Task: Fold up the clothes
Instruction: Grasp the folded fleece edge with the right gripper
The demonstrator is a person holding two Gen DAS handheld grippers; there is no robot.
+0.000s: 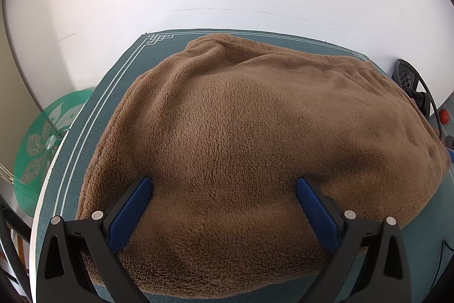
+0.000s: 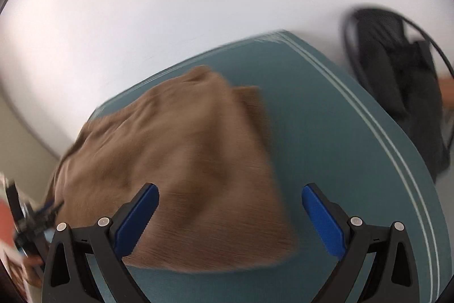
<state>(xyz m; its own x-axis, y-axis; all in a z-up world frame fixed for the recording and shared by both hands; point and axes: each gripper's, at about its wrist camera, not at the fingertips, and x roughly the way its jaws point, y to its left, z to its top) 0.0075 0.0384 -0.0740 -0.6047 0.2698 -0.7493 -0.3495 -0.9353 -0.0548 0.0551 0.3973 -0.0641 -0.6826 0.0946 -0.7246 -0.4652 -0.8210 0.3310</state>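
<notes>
A brown fleece garment (image 1: pixel 241 138) lies folded in a thick pile on the teal mat (image 1: pixel 124 70). My left gripper (image 1: pixel 224 183) hovers over its near part, blue-padded fingers (image 1: pixel 133 206) wide open with only fleece below them. In the right wrist view the same brown garment (image 2: pixel 184 161) appears blurred, left of centre on the teal mat (image 2: pixel 340 146). My right gripper (image 2: pixel 229 189) is open above the garment's right edge, holding nothing. At the far left of that view the other gripper (image 2: pixel 31 220) shows partly, held by a hand.
The mat with white border lines covers a table against a white wall. A green glass disc (image 1: pixel 48 138) sits off the table's left side. A black mesh chair (image 2: pixel 397 70) stands at the right, with a red button (image 1: pixel 444 115) near it.
</notes>
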